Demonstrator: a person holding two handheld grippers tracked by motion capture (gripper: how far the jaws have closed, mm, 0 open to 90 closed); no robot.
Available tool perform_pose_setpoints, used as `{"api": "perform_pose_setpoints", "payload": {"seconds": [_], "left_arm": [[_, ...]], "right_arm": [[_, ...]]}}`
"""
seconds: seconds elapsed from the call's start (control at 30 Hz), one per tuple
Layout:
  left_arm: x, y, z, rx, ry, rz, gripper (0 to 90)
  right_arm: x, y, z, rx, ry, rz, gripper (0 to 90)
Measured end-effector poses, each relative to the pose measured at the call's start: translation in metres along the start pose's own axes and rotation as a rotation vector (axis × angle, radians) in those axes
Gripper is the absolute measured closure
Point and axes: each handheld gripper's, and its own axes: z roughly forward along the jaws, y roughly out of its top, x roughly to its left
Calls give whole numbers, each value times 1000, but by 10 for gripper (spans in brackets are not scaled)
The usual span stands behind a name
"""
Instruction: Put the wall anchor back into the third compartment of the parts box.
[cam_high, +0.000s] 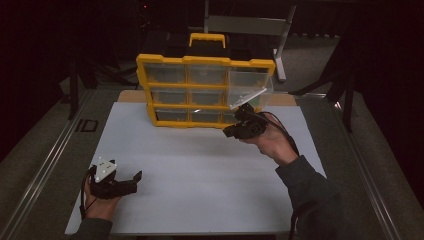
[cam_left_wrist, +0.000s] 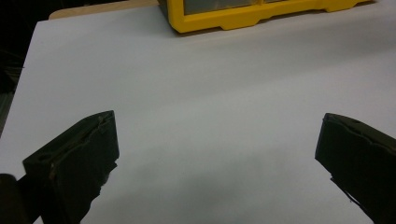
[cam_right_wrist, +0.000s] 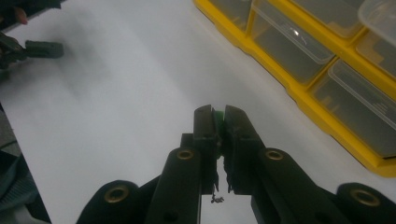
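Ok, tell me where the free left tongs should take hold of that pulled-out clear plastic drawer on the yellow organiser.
Probably by the front lip of the clear plastic drawer: it juts out of the yellow organiser at the top right, tilted down, so its front edge is exposed. Bring the open left tongs in from the table side, jaws above and below that lip.

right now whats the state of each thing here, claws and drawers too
left claw: open, nothing between its jaws
right claw: shut on a small green piece
yellow drawer cabinet: upright on the table
top right drawer: pulled out, tilted down
other drawers: pushed in
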Motion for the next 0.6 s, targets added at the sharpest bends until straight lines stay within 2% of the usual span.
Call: {"api": "perform_pose_setpoints", "payload": {"seconds": [0.6], "left_arm": [[0,0,0,0,0,-3,1]], "right_arm": [[-7,9,-14,2,-11,10,842]]}}
